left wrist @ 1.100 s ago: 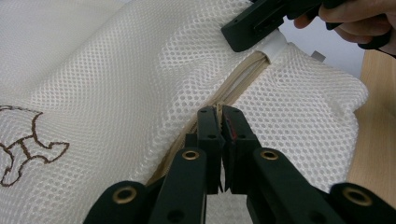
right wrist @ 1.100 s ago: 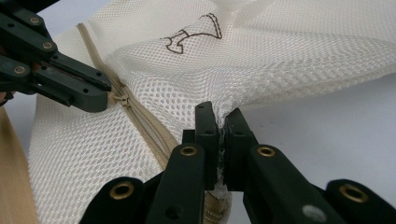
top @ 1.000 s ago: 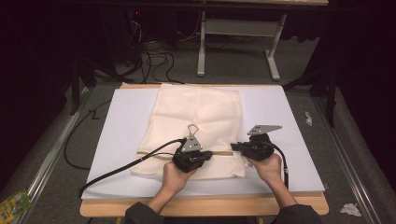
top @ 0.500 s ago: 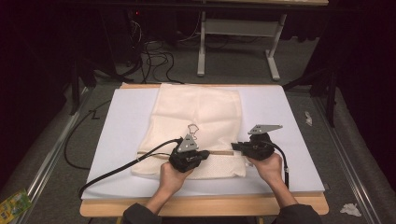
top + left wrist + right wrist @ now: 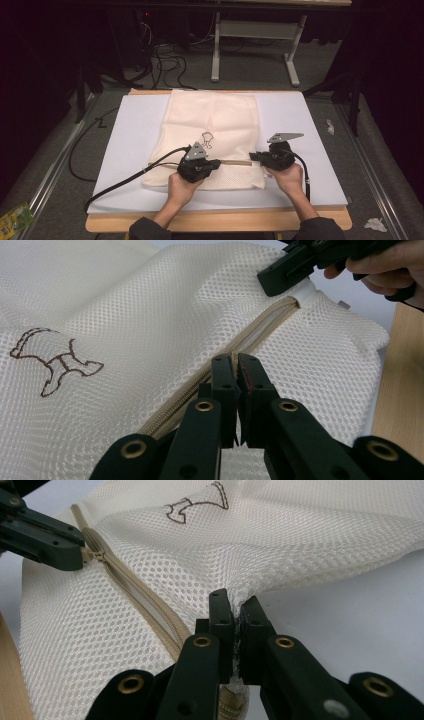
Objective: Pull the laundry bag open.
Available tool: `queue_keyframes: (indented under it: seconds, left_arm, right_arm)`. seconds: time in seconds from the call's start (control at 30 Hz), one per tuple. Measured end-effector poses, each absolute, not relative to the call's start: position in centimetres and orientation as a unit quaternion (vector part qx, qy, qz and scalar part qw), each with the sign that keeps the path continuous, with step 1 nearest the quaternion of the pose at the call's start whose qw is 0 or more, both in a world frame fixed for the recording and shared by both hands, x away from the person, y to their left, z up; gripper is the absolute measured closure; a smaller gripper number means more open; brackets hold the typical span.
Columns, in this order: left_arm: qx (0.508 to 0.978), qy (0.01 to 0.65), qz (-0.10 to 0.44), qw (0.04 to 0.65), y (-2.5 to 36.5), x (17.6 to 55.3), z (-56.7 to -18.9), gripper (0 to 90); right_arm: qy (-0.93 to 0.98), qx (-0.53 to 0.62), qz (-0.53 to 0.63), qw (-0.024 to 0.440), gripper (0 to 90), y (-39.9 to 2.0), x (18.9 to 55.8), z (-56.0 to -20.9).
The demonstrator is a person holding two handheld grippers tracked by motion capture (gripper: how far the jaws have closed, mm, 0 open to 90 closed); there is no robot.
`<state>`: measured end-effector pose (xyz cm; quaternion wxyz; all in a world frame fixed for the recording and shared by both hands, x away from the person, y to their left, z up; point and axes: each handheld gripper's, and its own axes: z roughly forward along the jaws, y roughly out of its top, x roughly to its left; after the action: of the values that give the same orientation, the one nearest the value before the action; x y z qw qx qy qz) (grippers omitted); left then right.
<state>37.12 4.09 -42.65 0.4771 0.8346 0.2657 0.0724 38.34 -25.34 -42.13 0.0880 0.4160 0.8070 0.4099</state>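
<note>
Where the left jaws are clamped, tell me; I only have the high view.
Observer: The left gripper is shut on the zipper of the mesh bag, apparently at its slider.
Operator: Now report the right one.
Observer: The right gripper is shut on the bag's mesh at the zipper's end, beside a white tab.
Operator: Describe the cloth there.
Observer: The mesh lifts off the table into a ridge that runs up into the right jaws.
</note>
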Motion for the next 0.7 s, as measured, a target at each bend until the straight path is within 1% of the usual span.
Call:
queue_keyframes:
  seconds: [0.2,0.3,0.43,0.57,0.7]
  left_arm:
    - [0.838,0.272,0.074,0.467,4.4,37.4,-43.4,87.1]
    - [0.836,0.276,0.075,0.469,4.8,37.2,-43.3,87.1]
    - [0.835,0.278,0.067,0.470,5.2,37.6,-43.1,87.1]
    - [0.830,0.280,0.077,0.476,5.6,37.4,-42.6,87.1]
    - [0.828,0.284,0.081,0.476,6.1,37.4,-42.4,87.1]
  right_arm:
    - [0.808,0.414,0.408,0.099,88.6,-25.5,38.4,-42.4]
    - [0.803,0.423,0.409,0.091,88.6,-25.8,38.4,-43.0]
    - [0.804,0.422,0.408,0.096,88.6,-25.7,38.3,-42.6]
    - [0.804,0.417,0.410,0.104,88.7,-25.7,38.2,-42.1]
    - [0.803,0.421,0.410,0.100,88.6,-26.0,38.4,-42.1]
